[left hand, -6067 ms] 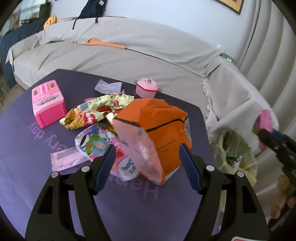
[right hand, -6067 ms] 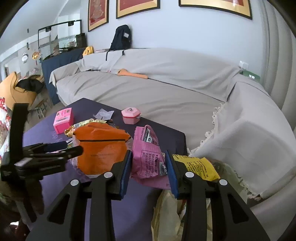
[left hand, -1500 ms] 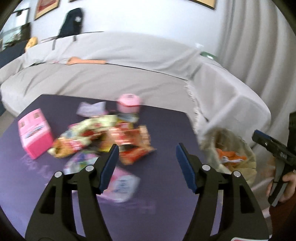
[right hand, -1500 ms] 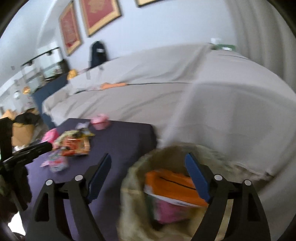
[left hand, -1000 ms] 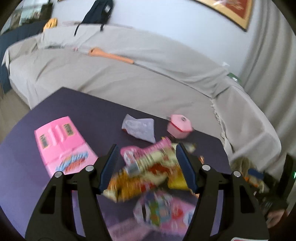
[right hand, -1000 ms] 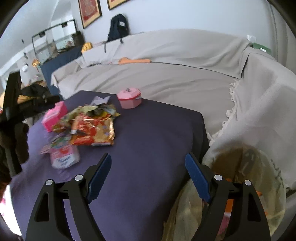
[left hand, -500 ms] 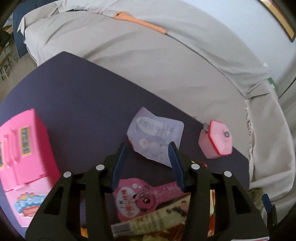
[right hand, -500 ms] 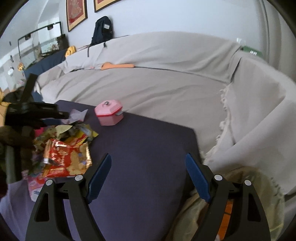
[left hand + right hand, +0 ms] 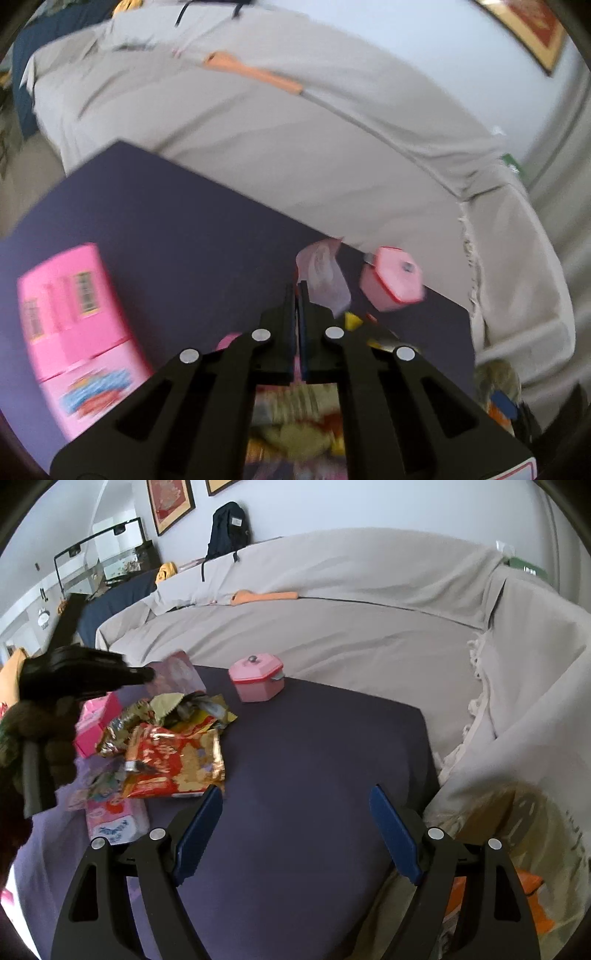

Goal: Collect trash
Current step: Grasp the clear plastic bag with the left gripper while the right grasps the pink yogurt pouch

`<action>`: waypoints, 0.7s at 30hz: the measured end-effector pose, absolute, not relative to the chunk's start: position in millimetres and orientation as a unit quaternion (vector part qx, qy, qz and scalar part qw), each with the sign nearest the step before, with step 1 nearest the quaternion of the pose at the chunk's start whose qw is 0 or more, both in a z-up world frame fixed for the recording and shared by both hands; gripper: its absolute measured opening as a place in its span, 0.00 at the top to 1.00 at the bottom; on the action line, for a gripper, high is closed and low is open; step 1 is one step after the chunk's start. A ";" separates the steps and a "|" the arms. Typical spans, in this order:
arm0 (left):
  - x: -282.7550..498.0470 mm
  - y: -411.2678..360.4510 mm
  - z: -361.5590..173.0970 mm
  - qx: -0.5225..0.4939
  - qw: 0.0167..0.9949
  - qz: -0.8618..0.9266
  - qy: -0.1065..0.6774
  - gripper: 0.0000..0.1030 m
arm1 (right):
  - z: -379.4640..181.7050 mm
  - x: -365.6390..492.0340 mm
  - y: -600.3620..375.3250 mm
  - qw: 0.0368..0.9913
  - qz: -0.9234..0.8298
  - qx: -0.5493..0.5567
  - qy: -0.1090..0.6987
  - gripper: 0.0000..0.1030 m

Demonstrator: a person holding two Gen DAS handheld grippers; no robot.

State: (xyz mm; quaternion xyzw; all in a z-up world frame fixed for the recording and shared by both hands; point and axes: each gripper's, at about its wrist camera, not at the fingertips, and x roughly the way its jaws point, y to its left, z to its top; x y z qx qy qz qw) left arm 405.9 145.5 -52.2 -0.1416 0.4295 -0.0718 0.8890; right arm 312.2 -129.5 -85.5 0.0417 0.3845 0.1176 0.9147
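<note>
With the left tool (image 9: pixel 297 295) clenched on the pale wrapper (image 9: pixel 325 280), lifted off the desk (image 9: pixel 314 757), the trash bag (image 9: pixel 517 849) lies far to its right, past the desk edge, directly under the released right tool (image 9: pixel 295 827), which is nearer.

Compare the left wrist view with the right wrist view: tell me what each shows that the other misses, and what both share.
Only the left wrist view shows the left tool's jaws shut on the pale translucent plastic wrapper.

Only the right wrist view shows the open right tool, the red and gold foil snack bag and the yellowish trash bag beside the table.

Both show the dark purple table, the pink hexagonal lidded toy pot and the pink toy box.
</note>
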 end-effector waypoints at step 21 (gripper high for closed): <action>249.6 251.2 -27.5 -0.174 0.905 -0.078 0.381 0.99 | -93.7 306.6 29.2 0.858 0.248 -0.037 0.449 0.24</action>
